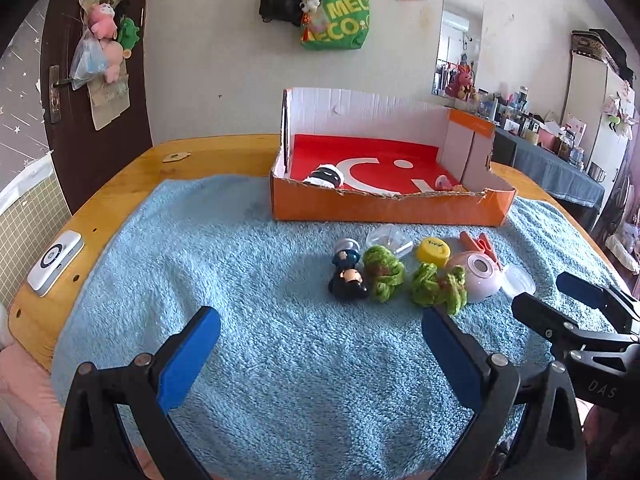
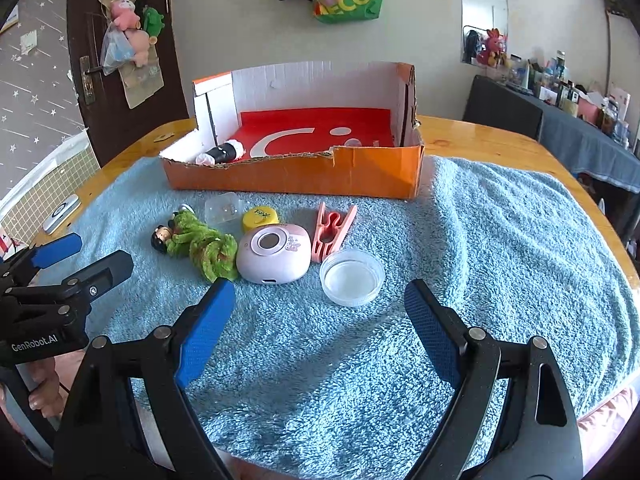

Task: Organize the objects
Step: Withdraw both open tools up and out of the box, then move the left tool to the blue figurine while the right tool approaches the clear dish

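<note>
An orange cardboard box [image 1: 384, 208] [image 2: 296, 176] stands at the back of the blue towel; a black-and-white toy [image 1: 326, 176] [image 2: 222, 154] and a small pink item [image 1: 442, 181] lie inside. In front lie a dark figurine [image 1: 348, 278] [image 2: 161, 238], green knitted pieces [image 1: 384, 268] [image 2: 204, 246], a yellow cap [image 1: 433, 251] [image 2: 260, 218], a pink round device [image 1: 476, 280] [image 2: 274, 254], a pink clothespin [image 1: 480, 246] [image 2: 332, 230], a clear lid [image 2: 352, 276] and a clear plastic case [image 1: 388, 240] [image 2: 224, 208]. My left gripper [image 1: 320, 332] [image 2: 84, 256] is open and empty. My right gripper [image 2: 320, 312] [image 1: 552, 300] is open and empty.
The blue towel [image 1: 260, 300] [image 2: 500, 240] covers a wooden table [image 1: 120, 184] [image 2: 480, 140]. A white device [image 1: 54, 266] [image 2: 60, 212] lies at the table's left edge. Bags hang on the wall behind; a cluttered dark counter stands at the right.
</note>
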